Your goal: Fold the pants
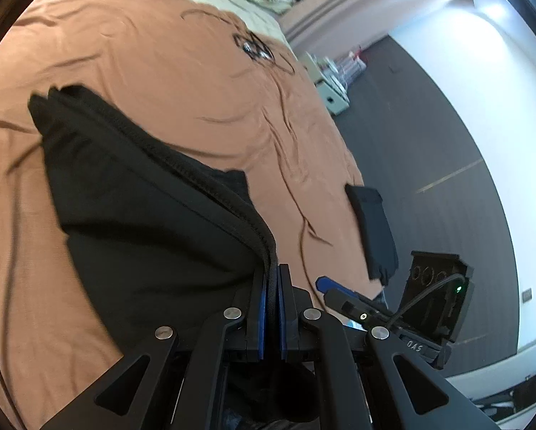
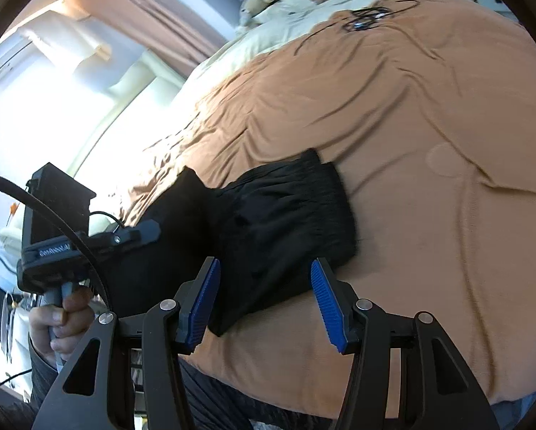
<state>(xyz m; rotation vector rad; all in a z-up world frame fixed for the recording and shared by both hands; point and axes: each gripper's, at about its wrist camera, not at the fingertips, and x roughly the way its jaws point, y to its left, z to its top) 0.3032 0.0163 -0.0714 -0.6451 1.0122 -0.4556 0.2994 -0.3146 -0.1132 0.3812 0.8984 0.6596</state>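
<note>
The black pants (image 1: pixel 135 215) lay on the tan bedspread (image 1: pixel 153 82) near the bed's near edge, partly doubled over, with a ribbed seam running along the top fold toward the left tongs (image 1: pixel 272 286). In the right wrist view the same pants (image 2: pixel 268 229) showed their gathered waistband end spread on the bedspread (image 2: pixel 429 186), the cloth bunched and creased toward the left side of that view.

The left tongs were pressed together on the pants' seamed edge, the blue pads flat against the cloth with no gap to be seen. The right tongs (image 2: pixel 264 308) stood about half open, their blue ribbed pads (image 2: pixel 327 301) apart over the near edge of the pants; one pad sat beside the cloth, but nothing was pinched between them.

In the right wrist view the left tongs (image 2: pixel 149 231) appeared from the side, carried by a hand (image 2: pixel 62 322) wrapped round the grey handle, a dark cable (image 2: pixel 49 211) arching over it. In the left wrist view the right tongs (image 1: pixel 330 286) came in low on the right, with a green light on the body behind them.

A second dark folded garment (image 1: pixel 373 229) lay at the bed's edge, well apart from the pants. Farther up the bed a tangle of black cord (image 1: pixel 255 48) rested on the bedspread, and beyond it a pale quilt (image 2: pixel 303 3) with soft toys (image 2: pixel 260 0).
</note>
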